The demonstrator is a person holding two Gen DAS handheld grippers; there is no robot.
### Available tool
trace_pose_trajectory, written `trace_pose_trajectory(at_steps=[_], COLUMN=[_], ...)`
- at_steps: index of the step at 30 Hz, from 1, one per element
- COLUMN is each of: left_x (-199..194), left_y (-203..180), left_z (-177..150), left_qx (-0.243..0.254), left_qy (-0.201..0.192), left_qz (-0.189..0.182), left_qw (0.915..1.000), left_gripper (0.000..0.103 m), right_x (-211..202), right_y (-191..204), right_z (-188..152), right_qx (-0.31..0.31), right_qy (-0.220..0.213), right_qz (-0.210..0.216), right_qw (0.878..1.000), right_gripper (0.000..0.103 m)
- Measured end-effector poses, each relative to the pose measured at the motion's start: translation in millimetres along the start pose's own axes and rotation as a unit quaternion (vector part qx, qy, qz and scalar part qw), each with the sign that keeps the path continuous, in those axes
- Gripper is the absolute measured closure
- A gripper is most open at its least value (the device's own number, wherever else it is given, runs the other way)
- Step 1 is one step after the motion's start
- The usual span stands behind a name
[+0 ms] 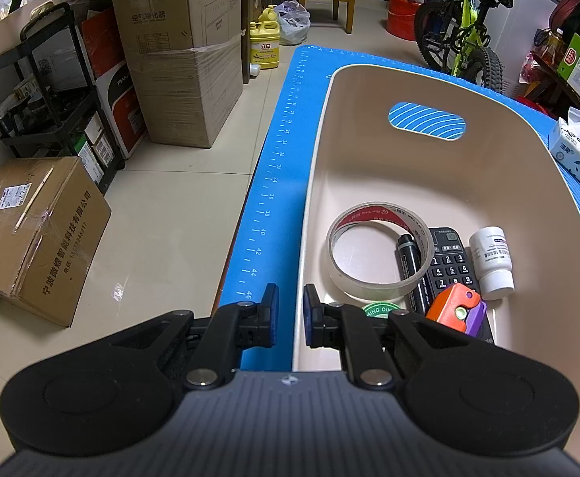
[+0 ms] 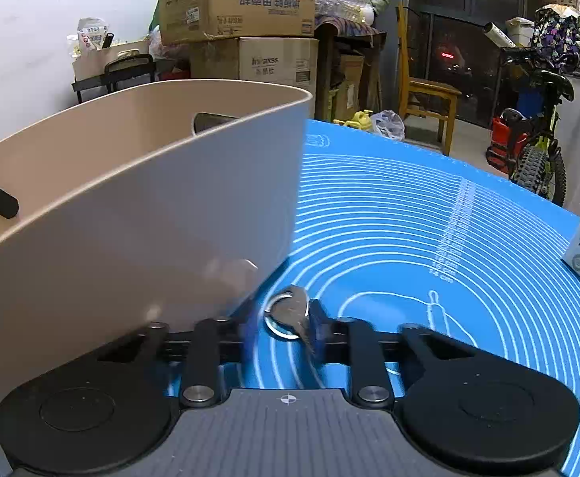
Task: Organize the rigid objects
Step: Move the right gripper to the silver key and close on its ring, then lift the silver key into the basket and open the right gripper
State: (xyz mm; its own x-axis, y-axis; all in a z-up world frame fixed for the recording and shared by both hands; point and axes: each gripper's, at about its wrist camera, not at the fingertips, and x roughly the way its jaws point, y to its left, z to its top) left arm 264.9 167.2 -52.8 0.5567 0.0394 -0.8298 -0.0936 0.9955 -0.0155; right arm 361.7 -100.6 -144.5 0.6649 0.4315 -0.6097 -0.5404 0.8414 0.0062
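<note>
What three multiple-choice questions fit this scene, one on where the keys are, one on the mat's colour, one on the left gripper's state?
1. Where do the keys lie? A in the bin; B on the mat beside the bin; C in a drawer.
2. What colour is the mat? A red; B green; C blue.
3. How is the left gripper? A wide open; B shut on the bin's wall; C out of view.
Answers: B, the keys rest on the mat between the right gripper's fingers, outside the bin; C, the mat is blue with white rings; B, its fingers straddle and clamp the bin's wall.
</note>
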Motion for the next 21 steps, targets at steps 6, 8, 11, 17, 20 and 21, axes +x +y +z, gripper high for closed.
trace_pose_trajectory(at_steps=[6,8,11,17,20,21], left_x=[0,0,0,0,0,0], left_y=[-3,-2,-2,-2,-3,-2], left_z=[0,0,0,0,0,0], left_qx=[0.002,0.003,0.003,0.002,0.003,0.002], left_qy=[0.000,0.000,0.000,0.000,0.000,0.000], left_qz=[0.002,0.003,0.004,0.004,0.004,0.004], left_qw=[1.0000,1.0000,1.0000,1.0000,1.0000,1.0000], left_gripper=[0.087,0.087,0.087,0.087,0.087,0.087], right_x=[8,9,9,-5,-14,-15], right_y=[-6,-8,-6,4,3,2], right_z=[-5,-6,-5,-9,-7,-8], right_qx=[-0.011,-0.015,-0.016,-0.025,-0.016,-0.016], right_qy=[-0.002,-0.005,-0.006,-0.024,-0.028,-0.027], right_qz=[0.000,0.001,0.014,0.008,0.005,0.006], right_qw=[1.000,1.000,1.000,0.999,0.999,0.999], right_gripper=[0.041,0.041,0.062,0.079,0.091,0.091])
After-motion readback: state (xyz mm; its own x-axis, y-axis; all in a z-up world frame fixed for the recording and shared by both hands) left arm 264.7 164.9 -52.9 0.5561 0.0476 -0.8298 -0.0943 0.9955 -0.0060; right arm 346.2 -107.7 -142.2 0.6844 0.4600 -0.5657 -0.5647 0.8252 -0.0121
